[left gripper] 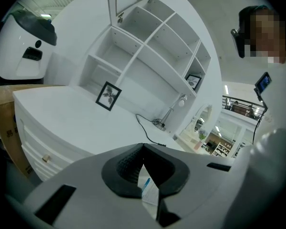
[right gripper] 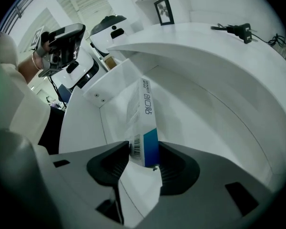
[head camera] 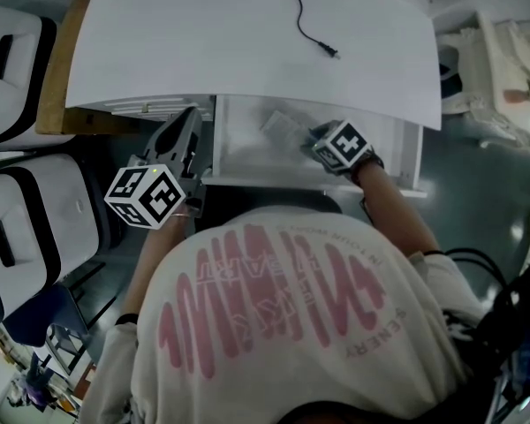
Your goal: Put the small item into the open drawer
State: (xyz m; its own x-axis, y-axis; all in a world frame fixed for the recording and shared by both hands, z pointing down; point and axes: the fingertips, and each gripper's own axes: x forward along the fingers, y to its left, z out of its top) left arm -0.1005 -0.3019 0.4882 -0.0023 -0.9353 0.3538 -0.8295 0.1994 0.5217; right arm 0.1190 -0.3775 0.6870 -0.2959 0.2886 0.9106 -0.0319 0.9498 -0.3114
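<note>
The open white drawer (head camera: 238,162) juts out under the desk top, right in front of the person. Inside it lies the small item, a flat white pack (head camera: 283,126) with a blue end and a barcode (right gripper: 145,128). My right gripper (head camera: 314,138) reaches into the drawer (right gripper: 97,99). In the right gripper view, the right gripper (right gripper: 144,149) is open, with the pack's blue end between its jaws; the pads stand close beside it without squeezing. My left gripper (head camera: 191,117) hovers left of the drawer. In its own view the left gripper (left gripper: 143,146) is shut and empty.
A black cable (head camera: 307,20) with a plug (right gripper: 233,30) lies on the white desk top (head camera: 247,51). A framed picture (left gripper: 108,96) and white shelves (left gripper: 152,46) stand at the back. White-and-black machines (head camera: 13,69) and a cardboard box (head camera: 57,78) crowd the left.
</note>
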